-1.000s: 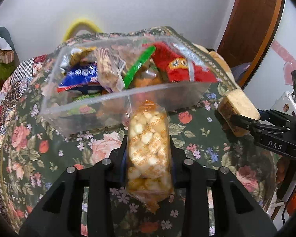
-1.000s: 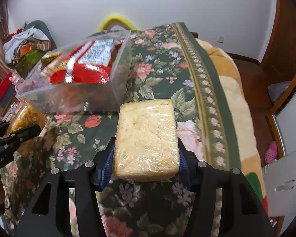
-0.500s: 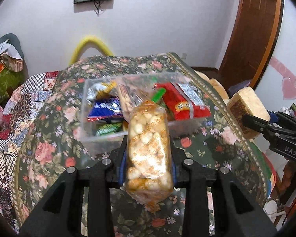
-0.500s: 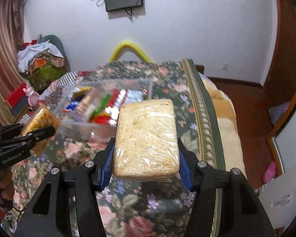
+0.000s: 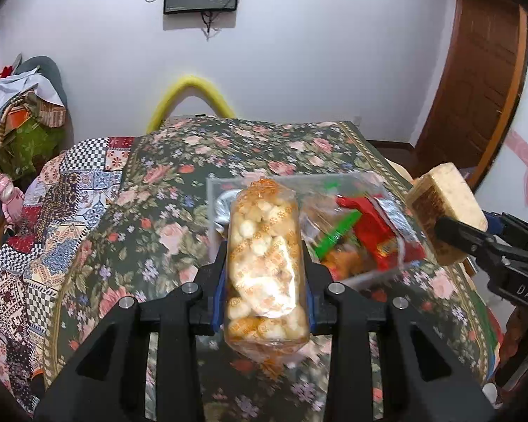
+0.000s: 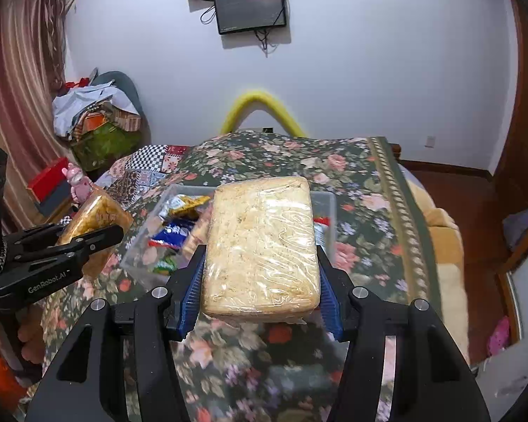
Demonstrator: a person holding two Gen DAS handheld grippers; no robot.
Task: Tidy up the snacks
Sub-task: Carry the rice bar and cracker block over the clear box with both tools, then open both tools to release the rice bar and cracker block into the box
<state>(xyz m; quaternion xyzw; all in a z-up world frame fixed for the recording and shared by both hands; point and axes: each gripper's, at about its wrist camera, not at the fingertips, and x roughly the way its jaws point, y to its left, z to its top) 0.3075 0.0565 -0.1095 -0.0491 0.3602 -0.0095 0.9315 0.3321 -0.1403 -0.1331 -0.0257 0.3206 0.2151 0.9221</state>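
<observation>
My left gripper (image 5: 264, 281) is shut on a clear bag of puffed corn snacks (image 5: 264, 256) and holds it high above the bed. My right gripper (image 6: 260, 281) is shut on a plastic-wrapped beige rice cake block (image 6: 260, 242), also raised. Below both, a clear plastic bin (image 5: 387, 270) holds several snack packets, among them a red one (image 5: 373, 225) and a blue one (image 6: 174, 230). The right gripper with its block (image 5: 443, 211) shows at the right of the left wrist view. The left gripper with its bag (image 6: 91, 221) shows at the left of the right wrist view.
The bin rests on a bed with a dark floral cover (image 5: 179, 183) and a patchwork quilt (image 5: 52, 211) at its left. A yellow arch (image 5: 190, 95) stands behind the bed. A pile of clothes (image 6: 95, 112) is at the left, a wooden door (image 5: 475, 88) at the right.
Both grippers have lifted and pulled back from the bin with their snacks still held. The bin now looks smaller and lower, and more of the room shows.
</observation>
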